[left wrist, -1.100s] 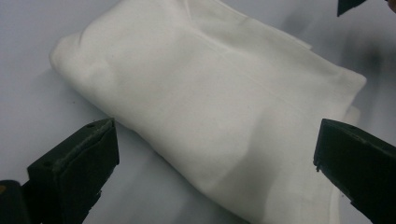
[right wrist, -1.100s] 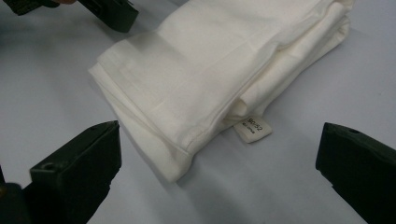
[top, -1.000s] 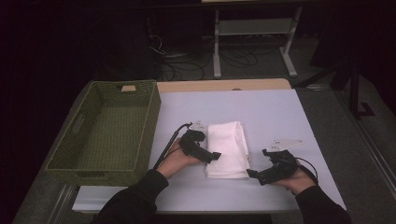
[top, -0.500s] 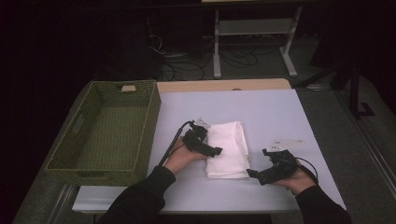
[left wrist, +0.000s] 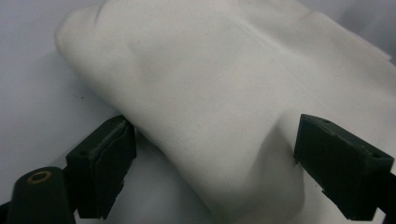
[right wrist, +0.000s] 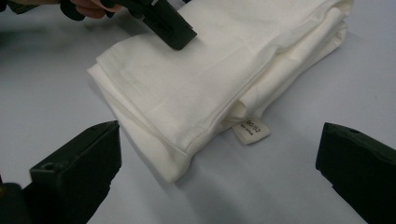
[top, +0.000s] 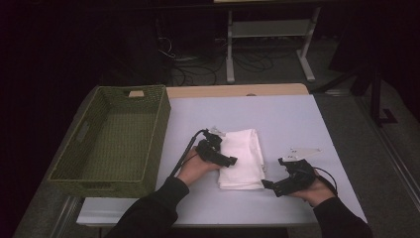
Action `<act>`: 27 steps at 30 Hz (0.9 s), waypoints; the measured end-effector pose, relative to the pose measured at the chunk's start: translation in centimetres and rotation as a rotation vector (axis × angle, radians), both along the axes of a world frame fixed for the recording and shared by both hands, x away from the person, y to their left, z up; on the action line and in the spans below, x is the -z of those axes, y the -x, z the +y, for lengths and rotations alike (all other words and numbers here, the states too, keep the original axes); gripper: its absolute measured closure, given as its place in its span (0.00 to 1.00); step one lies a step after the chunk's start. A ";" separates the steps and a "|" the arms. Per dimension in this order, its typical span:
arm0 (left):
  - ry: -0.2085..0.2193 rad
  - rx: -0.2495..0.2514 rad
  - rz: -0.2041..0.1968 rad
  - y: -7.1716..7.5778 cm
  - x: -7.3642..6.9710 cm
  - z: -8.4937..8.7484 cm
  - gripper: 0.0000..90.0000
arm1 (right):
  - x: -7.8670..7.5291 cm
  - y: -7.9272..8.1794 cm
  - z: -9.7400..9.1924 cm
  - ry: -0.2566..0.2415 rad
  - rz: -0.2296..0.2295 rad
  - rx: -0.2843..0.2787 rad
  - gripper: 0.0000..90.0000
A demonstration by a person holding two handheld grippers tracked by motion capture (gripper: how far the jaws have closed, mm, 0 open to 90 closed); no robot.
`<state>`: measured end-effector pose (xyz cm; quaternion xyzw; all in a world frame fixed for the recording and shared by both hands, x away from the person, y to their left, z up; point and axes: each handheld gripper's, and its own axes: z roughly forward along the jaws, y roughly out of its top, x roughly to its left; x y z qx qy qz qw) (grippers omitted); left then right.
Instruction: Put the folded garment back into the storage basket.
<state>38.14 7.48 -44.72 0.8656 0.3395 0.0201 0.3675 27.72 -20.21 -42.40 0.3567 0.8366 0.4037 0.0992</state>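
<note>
Closing around the left fold of the folded white towel [top: 242, 158], the left gripper [top: 229, 159] is only beginning its pickup; its jaws have just been narrowing, the cloth bulging between them but not yet pinched. The towel is lying mid-table, the green wicker basket [top: 111, 141] at its 9 o'clock sitting empty. The right gripper [top: 267, 184] is waiting wide open at the towel's 5 o'clock corner. The right gripper view is revealing a small sewn label [right wrist: 251, 131] that the high view is missing.

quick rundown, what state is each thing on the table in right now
towel: folded, flat on the table, tag sticking out at one corner.
basket: upright, empty.
left tongs: around the towel's folded edge, jaws just been closing, not yet pinching.
right tongs: open, near the towel's corner, apart from it.
</note>
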 end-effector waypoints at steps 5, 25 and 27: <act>0.007 0.000 0.004 0.0 0.0 -0.1 0.19 | 0.0 0.0 0.0 0.001 0.000 -0.001 0.00; 0.052 0.022 0.071 -0.4 -0.3 0.0 0.71 | 0.1 0.0 0.1 -0.001 0.007 -0.004 0.00; 0.045 0.026 0.073 -0.4 -0.3 0.0 0.75 | 0.2 -0.1 0.2 -0.001 0.015 -0.005 0.00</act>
